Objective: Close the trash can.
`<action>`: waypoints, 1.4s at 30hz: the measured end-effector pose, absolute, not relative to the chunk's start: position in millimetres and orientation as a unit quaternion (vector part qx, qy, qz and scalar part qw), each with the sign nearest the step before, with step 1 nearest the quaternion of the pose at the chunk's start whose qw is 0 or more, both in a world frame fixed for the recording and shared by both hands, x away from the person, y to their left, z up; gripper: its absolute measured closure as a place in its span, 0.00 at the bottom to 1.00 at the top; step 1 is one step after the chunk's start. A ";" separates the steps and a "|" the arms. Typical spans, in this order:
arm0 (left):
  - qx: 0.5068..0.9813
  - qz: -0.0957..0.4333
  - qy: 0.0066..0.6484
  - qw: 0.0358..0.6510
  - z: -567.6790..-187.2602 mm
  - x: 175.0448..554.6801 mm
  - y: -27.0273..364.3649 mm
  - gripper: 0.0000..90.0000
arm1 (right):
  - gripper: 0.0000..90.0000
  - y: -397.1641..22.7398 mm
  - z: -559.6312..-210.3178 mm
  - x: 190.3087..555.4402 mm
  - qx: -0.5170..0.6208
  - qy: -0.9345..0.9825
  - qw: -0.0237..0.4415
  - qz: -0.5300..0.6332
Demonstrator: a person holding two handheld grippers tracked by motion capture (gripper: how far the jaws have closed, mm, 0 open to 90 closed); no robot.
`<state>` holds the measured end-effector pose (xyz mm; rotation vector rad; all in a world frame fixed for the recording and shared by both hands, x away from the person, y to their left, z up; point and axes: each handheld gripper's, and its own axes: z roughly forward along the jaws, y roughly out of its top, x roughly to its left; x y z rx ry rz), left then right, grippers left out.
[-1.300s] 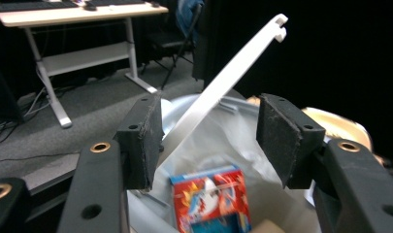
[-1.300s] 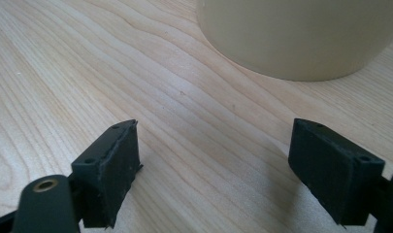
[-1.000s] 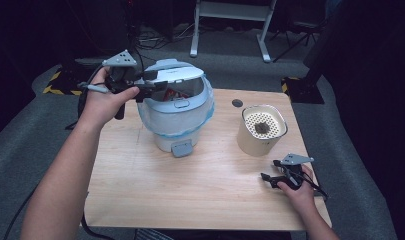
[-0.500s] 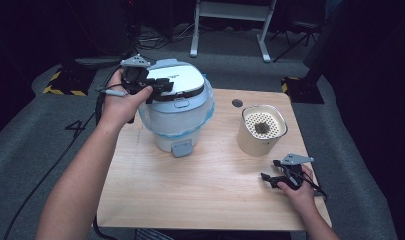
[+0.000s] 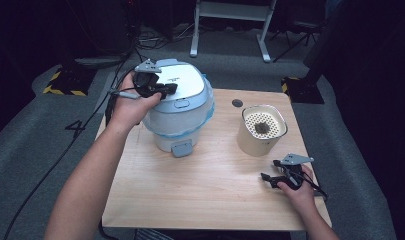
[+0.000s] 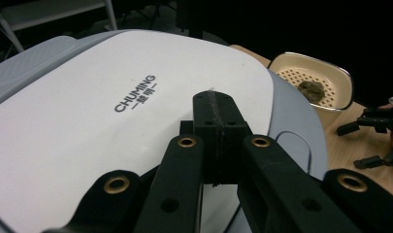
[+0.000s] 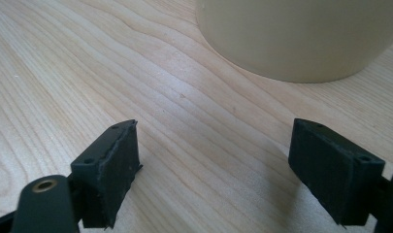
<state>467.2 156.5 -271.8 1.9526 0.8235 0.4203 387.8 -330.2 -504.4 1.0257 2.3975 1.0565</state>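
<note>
Nearest me, at about five o'clock on the wooden table (image 5: 200, 200), the right gripper (image 5: 271, 179) rests with its jaws spread wide, nothing between them, the cream pot (image 5: 262, 131) just ahead. Farther off, at ten o'clock, the left gripper (image 5: 171, 88) has just been closing; its jaws now meet, empty, over the white lid (image 6: 111, 111) of the rice cooker (image 5: 177, 110).

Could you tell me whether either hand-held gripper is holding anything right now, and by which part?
Nothing is held. The left hand-held gripper is shut with its jaws empty over the rice cooker lid; the right hand-held gripper is open above the bare table.
</note>
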 end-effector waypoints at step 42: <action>0.787 0.190 0.271 0.521 -265.7 420.9 156.0 0.43 | 0.21 -330.2 -504.4 387.8 0.359 0.841 0.163 0.370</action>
